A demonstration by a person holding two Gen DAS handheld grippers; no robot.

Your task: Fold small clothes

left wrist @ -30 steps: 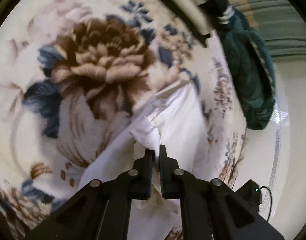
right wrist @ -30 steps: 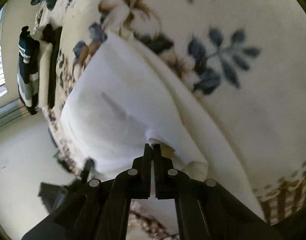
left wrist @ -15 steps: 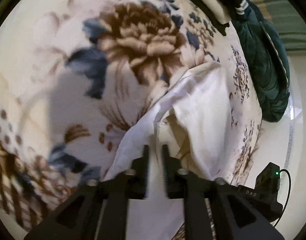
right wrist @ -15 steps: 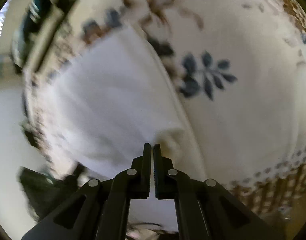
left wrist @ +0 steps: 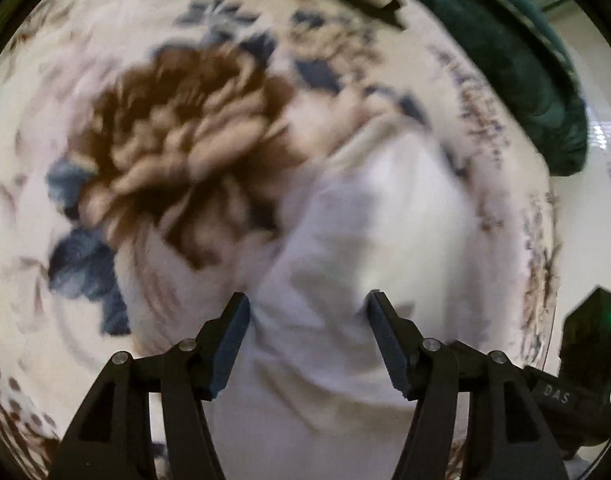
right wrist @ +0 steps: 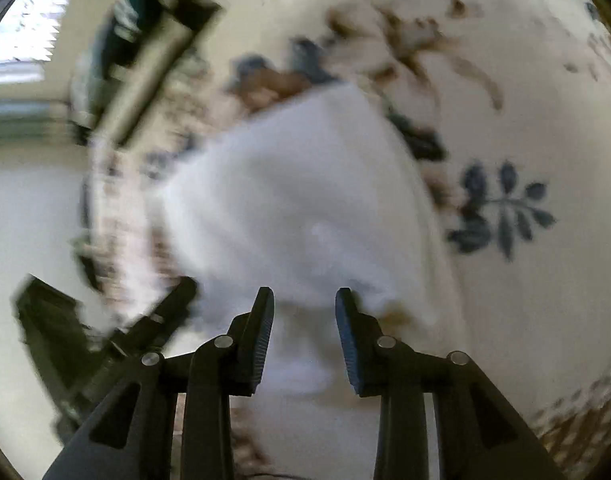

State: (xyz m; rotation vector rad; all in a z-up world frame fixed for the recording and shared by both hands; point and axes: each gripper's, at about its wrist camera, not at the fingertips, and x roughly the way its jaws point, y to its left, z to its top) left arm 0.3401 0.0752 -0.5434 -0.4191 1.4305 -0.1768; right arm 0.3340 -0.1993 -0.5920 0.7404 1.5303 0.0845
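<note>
On the floral bedspread (left wrist: 153, 152) lies the white garment (left wrist: 369, 240), and we hold our left gripper (left wrist: 308, 312) and right gripper (right wrist: 304, 308) spread wide and empty over its near edge, presumably so the fold settles.

Both views are motion-blurred. In the left wrist view, the left gripper (left wrist: 307, 304) stands with fingers spread apart, nothing between them; the white garment (left wrist: 369, 248) lies flat beyond the tips. The floral blanket (left wrist: 177, 136) at centre and left is bare, unobstructed surface. A dark green bundle (left wrist: 517, 60) blocks the upper right edge.

In the right wrist view, the right gripper (right wrist: 304, 300) is likewise spread, its gap clear. Bare blanket (right wrist: 525, 300) fills the right of the frame. Dark objects (right wrist: 145, 52) crowd the upper left.
</note>
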